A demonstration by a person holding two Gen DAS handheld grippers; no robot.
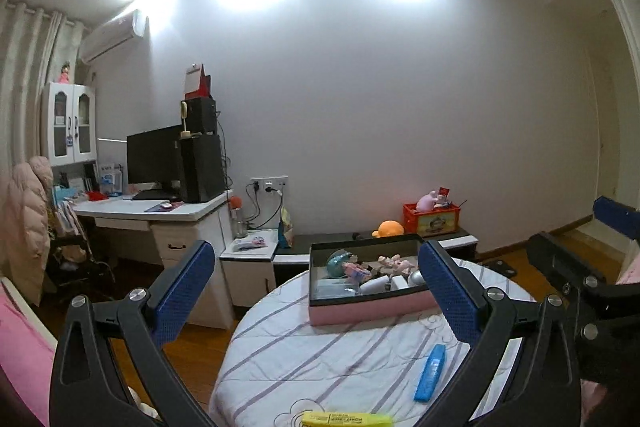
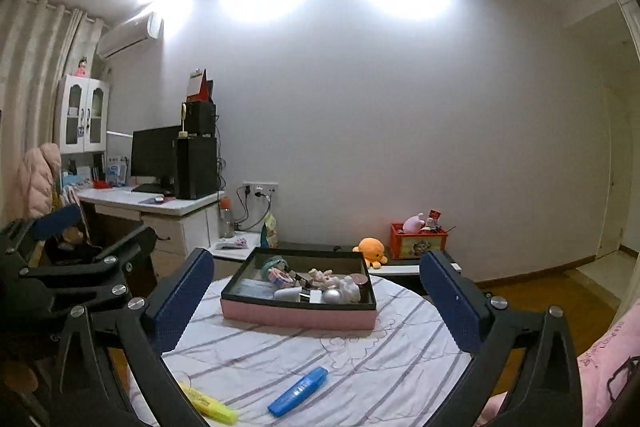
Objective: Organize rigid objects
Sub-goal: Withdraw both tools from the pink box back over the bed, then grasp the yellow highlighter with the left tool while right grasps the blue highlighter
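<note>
**Both tongs spread above the striped table**

We held the left gripper (image 1: 316, 285) and right gripper (image 2: 316, 291) spread wide, pinching nothing. The blue highlighter (image 2: 298, 391) and yellow highlighter (image 2: 208, 403) lay apart on the table (image 2: 320, 347), near the pink box (image 2: 298, 319).

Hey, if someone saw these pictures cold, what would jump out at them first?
Probably the pink tray full of small toys, at the middle of the striped table. Next, two highlighters lying loose nearer the camera: a blue one and a yellow one to its left. Both grippers, left and right, hang open above the table.
</note>
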